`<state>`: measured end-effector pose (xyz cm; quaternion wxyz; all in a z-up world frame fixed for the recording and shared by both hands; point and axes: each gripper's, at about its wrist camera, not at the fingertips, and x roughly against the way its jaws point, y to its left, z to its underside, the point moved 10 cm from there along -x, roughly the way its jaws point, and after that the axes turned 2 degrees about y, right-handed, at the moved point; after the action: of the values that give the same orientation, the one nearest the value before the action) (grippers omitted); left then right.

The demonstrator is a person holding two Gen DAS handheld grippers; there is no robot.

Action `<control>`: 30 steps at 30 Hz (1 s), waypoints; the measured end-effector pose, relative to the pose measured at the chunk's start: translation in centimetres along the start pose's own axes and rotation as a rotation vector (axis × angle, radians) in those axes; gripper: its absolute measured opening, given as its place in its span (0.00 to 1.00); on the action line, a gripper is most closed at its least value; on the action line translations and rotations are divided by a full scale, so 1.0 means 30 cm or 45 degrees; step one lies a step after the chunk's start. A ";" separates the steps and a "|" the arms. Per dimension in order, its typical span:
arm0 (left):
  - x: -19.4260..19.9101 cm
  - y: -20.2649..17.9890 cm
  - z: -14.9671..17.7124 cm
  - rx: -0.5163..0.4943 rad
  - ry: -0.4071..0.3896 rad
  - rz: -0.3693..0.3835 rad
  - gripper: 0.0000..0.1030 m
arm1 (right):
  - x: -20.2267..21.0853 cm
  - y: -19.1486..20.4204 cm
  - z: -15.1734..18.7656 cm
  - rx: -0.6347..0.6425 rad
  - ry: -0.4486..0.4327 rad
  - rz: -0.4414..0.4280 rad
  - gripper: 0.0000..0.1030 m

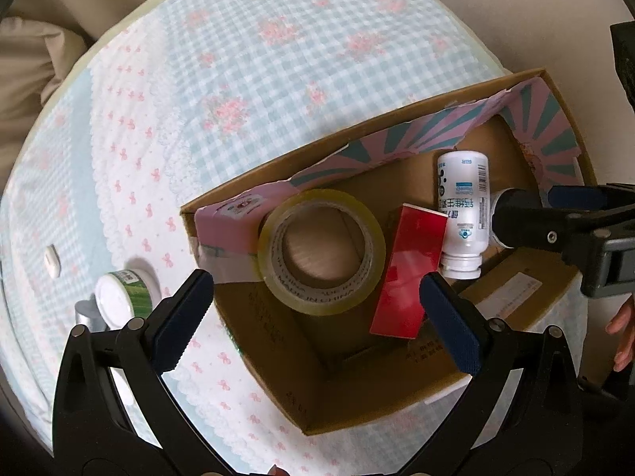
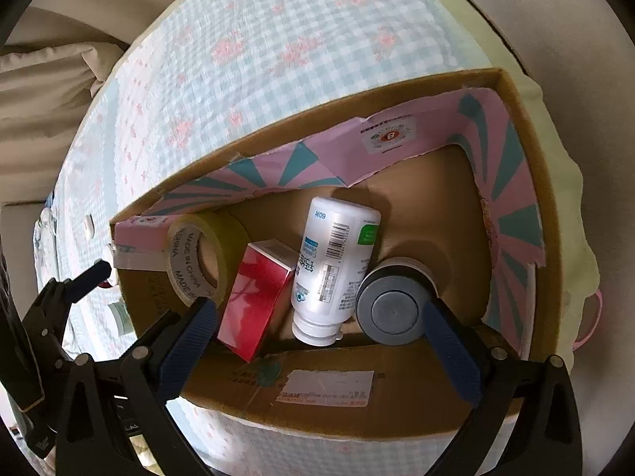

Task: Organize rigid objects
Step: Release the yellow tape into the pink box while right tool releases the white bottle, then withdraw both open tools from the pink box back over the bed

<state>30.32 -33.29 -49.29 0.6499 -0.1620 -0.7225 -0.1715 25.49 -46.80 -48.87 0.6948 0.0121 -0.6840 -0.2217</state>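
Note:
An open cardboard box [image 1: 278, 361] [image 2: 333, 396] sits on a checked cloth. Inside it lie a clear tape roll [image 1: 321, 250] [image 2: 198, 261], a red box [image 1: 405, 273] [image 2: 254, 301], a white bottle [image 1: 462, 214] [image 2: 333, 269] on its side, and a grey-capped container [image 2: 393, 305] standing upright. My left gripper [image 1: 317, 317] hangs open above the tape roll and red box, holding nothing. My right gripper [image 2: 321, 329] [image 1: 528, 204] is open over the box's near wall. Its right pad sits beside the grey cap without squeezing it.
A green jar with a white lid [image 1: 123, 297] and a grey item [image 1: 85, 313] stand on the cloth left of the box. A pink and teal paper liner [image 2: 397, 139] runs along the box's far walls. A person's fingers [image 1: 623, 329] show at the right edge.

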 end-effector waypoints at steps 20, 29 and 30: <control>0.433 0.124 0.190 0.130 -0.236 0.011 1.00 | 0.321 0.169 0.139 0.134 -0.233 0.114 1.00; 0.652 0.377 0.432 0.295 -0.380 -0.017 1.00 | 0.474 0.420 0.276 0.334 -0.368 0.216 1.00; 0.666 0.405 0.456 0.311 -0.392 -0.020 1.00 | 0.483 0.454 0.290 0.350 -0.386 0.213 1.00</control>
<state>21.72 -15.99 -30.27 0.5450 -0.1004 -0.8302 -0.0609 20.64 -36.73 -30.25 0.5917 0.0164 -0.8032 -0.0674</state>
